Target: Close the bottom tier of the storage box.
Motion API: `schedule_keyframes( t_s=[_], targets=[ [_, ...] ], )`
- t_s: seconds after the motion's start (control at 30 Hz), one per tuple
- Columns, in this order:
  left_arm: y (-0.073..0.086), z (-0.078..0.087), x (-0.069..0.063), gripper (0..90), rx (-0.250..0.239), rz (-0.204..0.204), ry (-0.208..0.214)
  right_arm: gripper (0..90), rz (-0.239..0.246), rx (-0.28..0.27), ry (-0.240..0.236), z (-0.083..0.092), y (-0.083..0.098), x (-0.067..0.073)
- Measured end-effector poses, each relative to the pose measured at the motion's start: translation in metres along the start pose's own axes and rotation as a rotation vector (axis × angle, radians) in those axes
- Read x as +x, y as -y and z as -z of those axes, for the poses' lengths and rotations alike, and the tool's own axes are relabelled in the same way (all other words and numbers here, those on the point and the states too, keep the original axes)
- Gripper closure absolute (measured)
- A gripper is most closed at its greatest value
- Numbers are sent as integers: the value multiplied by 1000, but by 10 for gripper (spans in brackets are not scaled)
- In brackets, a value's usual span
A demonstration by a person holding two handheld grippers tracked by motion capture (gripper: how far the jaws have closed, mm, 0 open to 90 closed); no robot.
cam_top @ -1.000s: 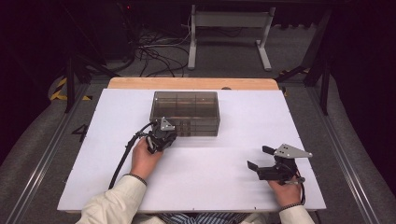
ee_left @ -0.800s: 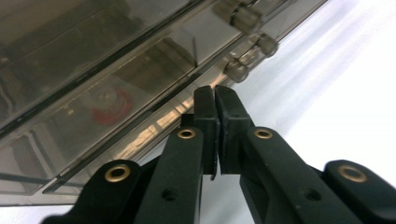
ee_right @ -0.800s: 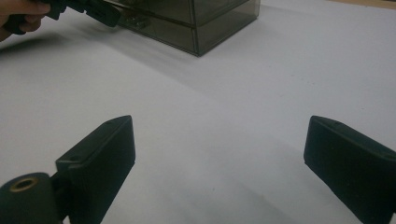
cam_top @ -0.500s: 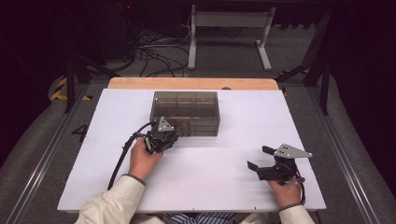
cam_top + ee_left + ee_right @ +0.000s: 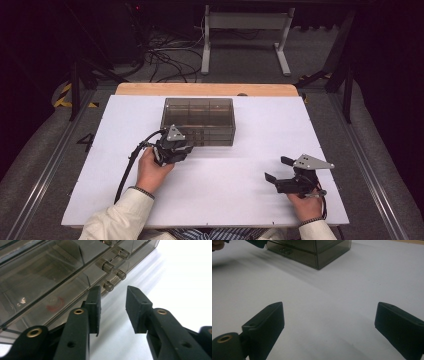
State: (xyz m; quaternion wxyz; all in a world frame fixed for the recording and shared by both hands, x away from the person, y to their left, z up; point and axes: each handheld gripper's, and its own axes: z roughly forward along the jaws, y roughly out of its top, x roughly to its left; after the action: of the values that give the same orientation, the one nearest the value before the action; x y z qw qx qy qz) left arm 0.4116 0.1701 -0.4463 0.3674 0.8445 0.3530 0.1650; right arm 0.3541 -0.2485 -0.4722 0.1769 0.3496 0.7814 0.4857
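One smoky drawer box [image 5: 199, 121], long axis crosswise, knobs [image 5: 108, 286] facing person

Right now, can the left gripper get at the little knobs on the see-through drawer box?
Probably yes. The left gripper sits just short of the drawer box; its jaws have just been opening, nothing is between them, and a knob lies straight ahead with nothing in the way.

- A lab or test room: white worktop [image 5: 100, 165] between metal floor rails [image 5: 47, 165].
- Loose cables [image 5: 160, 57] and a steel frame stand [image 5: 245, 30] on grey carpet, dark surroundings.
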Motion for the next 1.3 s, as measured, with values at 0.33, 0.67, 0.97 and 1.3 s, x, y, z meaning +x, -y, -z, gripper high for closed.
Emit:
schedule_keyframes(
  t_s=[0.33,0.67,0.97,1.3],
  targets=[
    [-1,7,-1,506,4,1,52,94,4,0,-1,0,0,0],
    [6,36,2,362,-34,14,78,94,-1,-2,-5,1,0,1],
    [20,59,10,177,-114,75,129,93,6,-5,-13,1,0,2],
    [44,80,13,95,-180,60,109,93,34,-5,-23,1,0,3]
  ],
)
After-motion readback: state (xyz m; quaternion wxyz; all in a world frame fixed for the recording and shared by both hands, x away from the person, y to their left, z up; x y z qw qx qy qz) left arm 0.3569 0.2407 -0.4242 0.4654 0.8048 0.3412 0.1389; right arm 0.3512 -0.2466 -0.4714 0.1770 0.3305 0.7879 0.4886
